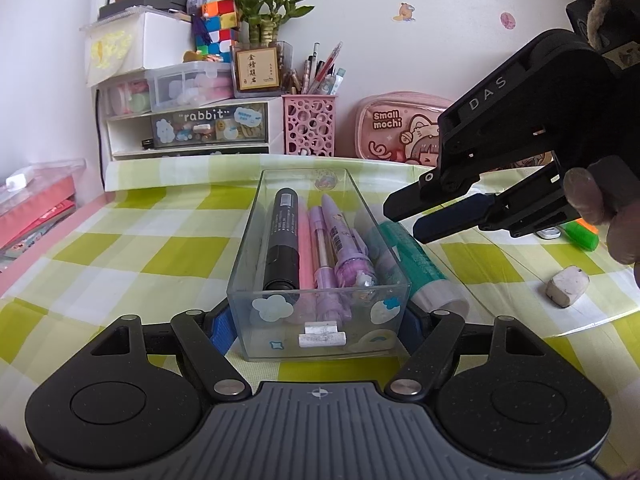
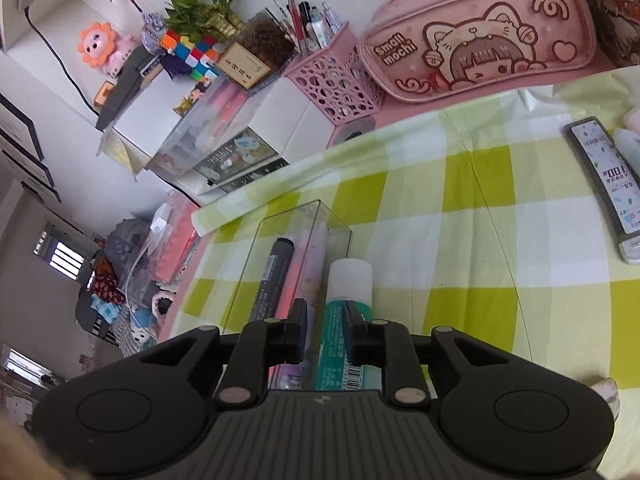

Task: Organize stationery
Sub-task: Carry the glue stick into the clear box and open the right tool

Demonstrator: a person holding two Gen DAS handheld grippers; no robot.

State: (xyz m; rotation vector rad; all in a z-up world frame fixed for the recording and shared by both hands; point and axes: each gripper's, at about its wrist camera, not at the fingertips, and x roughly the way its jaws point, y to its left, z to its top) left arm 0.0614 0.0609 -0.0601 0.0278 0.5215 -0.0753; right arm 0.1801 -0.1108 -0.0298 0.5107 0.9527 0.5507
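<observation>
Green-and-white checked cloth [image 1: 120,248] covers the desk I am working over. Along the back wall stand a white drawer unit labelled "rabbit" [image 1: 208,126], a pink mesh pen holder [image 1: 309,124] full of pens and a pink "Small mochi" pencil case [image 1: 394,128].

My left gripper [image 1: 318,328] has its jaws closed in on the near end of the clear tray [image 1: 240,264]. One blue pad sits against each long wall, so the tray is clamped between them while it stands flat on the cloth. Inside it, lying lengthwise side by side, I can see a black marker [image 1: 282,240], a pink pen [image 1: 306,252] and two purple pens [image 1: 352,248]. A small white block [image 1: 322,338] lies at the near end.

A teal glue stick [image 1: 424,268] with a white cap lies on the cloth outside the tray, just beside its right wall and parallel to it. My right gripper [image 1: 404,220], held in a person's hand [image 1: 580,192], points down at the glue stick with its jaws only a narrow gap apart. From the right wrist view the glue stick [image 2: 350,280] runs in line between the two fingers of that gripper [image 2: 327,314], but I cannot tell whether the pads actually press on it.

Off to the right, well apart from the tray, a worn white eraser [image 1: 567,285] rests on the cloth, and a green highlighter [image 1: 580,236] lies beyond it
</observation>
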